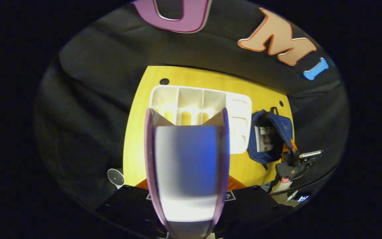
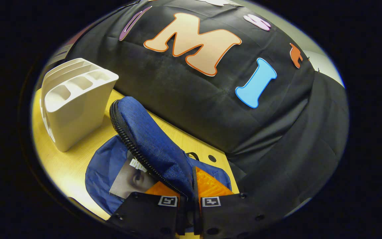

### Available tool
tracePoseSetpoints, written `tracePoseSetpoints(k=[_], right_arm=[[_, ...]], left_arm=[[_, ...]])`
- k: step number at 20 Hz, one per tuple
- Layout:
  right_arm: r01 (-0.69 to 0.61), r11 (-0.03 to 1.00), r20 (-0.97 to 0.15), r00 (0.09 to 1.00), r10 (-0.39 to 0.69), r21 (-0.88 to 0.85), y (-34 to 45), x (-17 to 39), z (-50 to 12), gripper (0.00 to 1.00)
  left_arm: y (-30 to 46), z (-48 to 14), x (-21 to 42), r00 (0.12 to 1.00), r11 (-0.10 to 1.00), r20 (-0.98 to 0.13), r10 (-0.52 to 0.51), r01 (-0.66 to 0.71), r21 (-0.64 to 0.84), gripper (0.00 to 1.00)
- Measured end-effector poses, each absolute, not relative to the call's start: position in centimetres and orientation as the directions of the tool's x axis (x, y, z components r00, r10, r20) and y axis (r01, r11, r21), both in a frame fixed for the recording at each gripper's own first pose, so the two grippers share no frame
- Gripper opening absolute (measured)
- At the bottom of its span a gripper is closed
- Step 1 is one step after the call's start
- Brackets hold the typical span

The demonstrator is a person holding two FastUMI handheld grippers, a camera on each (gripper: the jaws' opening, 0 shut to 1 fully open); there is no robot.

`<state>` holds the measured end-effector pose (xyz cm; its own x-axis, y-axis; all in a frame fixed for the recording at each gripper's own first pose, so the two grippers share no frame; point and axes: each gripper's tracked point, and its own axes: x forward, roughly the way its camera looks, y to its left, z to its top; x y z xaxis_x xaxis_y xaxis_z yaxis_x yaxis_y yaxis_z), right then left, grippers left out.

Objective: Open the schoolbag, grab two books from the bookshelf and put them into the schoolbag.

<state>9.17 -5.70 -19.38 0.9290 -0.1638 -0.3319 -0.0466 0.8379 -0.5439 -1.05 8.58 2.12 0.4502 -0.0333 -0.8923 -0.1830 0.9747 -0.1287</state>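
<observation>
Blue denim-like cloth makes up the schoolbag [image 2: 151,146], which lies open on the yellow table [image 2: 75,159] just right of the white bookshelf [image 2: 75,99]. In the right gripper view the right gripper [image 2: 189,196] has its jaws drawn narrow on the bag's raised flap, at the zip edge; both fingers press the cloth and hold the flap up. Under the flap a book [image 2: 128,181] with a printed cover lies inside the bag.

In the left gripper view the left gripper [image 1: 187,189] holds a second book [image 1: 187,166] upright between its fingers, jaws set to the book's width. The book's cover is grey and blue, its edges purple, and it is close to the camera, above the table [image 1: 138,132]. Beyond it the bookshelf [image 1: 237,116] stands with its compartments open to the view. To the right of the shelf lies the schoolbag [image 1: 260,156], open, with the first book [image 1: 265,137] showing inside. The right gripper [image 1: 293,159] is at the bag's right edge, on the flap. The table's far edge meets the black cloth wall [image 1: 111,66].
</observation>
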Motion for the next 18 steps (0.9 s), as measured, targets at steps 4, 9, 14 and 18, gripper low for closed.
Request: tracePoseSetpoints(k=[4,9,14,18], right_arm=[[-0.048,0.847,-0.327,0.933,-0.151,-0.529,-6.4,8.9,-18.7,0.10],[-0.047,0.862,-0.327,0.935,-0.140,-0.505,-7.1,8.6,-18.0,0.13],[-0.061,0.870,-0.328,0.937,-0.118,-0.489,-7.5,8.9,-17.8,0.10],[-0.073,0.884,-0.334,0.938,-0.097,-0.461,-7.7,9.1,-17.6,0.13]], left_arm=[[2.0,1.5,-0.4,0.458,0.971,-0.874,-0.164,-0.083,-0.226,0.40],[-5.5,-0.8,1.8,0.455,0.935,-0.832,-0.318,0.006,-0.354,0.40],[-12.3,-4.2,4.9,0.464,0.875,-0.764,-0.448,0.050,-0.482,0.40],[-15.6,-7.5,8.7,0.502,0.851,-0.728,-0.468,0.033,-0.524,0.40]])
